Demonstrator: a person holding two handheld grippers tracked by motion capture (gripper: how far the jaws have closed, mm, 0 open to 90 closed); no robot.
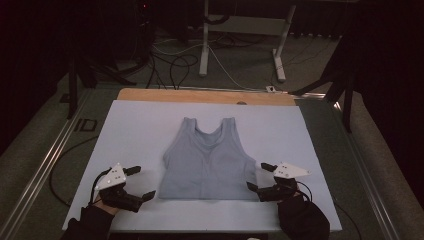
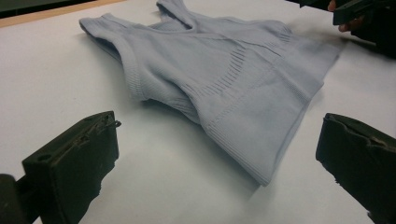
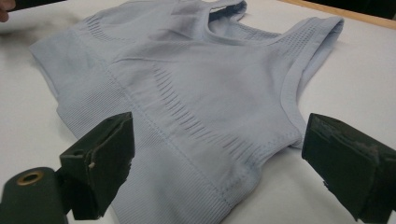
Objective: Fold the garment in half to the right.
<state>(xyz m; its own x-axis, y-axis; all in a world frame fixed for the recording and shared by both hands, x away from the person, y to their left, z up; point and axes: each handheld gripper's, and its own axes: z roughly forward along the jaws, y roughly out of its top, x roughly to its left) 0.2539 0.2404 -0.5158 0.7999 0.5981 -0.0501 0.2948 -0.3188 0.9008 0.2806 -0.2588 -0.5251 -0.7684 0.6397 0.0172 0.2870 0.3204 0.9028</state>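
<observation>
Tank top [image 1: 207, 162] flat; left gripper [image 1: 140, 183], right gripper [image 1: 260, 176] wide open, empty.

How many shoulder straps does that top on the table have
2. The pale blue top lies flat with both straps at its far end: the left strap and the right strap, either side of the scooped neckline. None looks hidden.
</observation>
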